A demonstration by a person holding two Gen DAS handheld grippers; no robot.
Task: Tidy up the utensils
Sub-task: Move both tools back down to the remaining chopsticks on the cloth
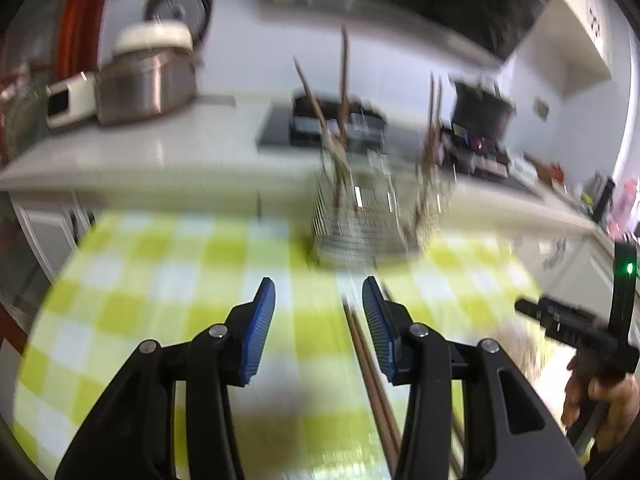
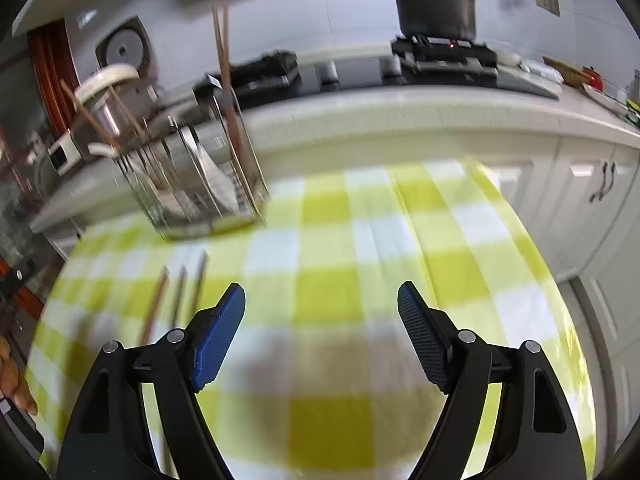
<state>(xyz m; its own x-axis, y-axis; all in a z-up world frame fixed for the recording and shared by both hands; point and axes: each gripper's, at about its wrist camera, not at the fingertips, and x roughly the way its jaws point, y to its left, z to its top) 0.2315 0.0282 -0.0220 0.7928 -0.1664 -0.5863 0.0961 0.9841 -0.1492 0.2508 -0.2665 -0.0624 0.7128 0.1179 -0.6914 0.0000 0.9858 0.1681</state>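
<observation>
Kitchen cabinets and a pale counter filled the background of both views, with a dark pot (image 2: 434, 6) on a stove at the upper right of the right wrist view and a steel rice cooker (image 1: 146, 76) at the upper left of the left wrist view. Nearer the cameras ran a worktop (image 2: 340, 292) covered in a yellow-green and white checked cloth. Both pictures were smeared by motion.

A wire utensil rack (image 1: 360, 220) stood on the cloth at the centre of the left wrist view and at the middle left of the right wrist view, with brown chopsticks (image 2: 226, 72) sticking up out of it.

The left claw (image 1: 319, 296) sat at the bottom centre of its frame, its blue pads spread apart with nothing pinched between them. A pair of loose chopsticks (image 1: 374, 380) lay flat on the cloth, running from the lower edge up toward the rack, just inside the pad on the right of the frame; whether they touched that pad I could not tell. The rack was above and slightly right of this claw in the frame.

The right claw (image 2: 321, 296) was spread wide and empty over bare cloth. Three more loose sticks (image 2: 176, 296) lay on the cloth just left of its left-hand pad, below the rack. The right claw also showed at the right edge of the left wrist view, gripped by a hand (image 1: 600, 396).
</observation>
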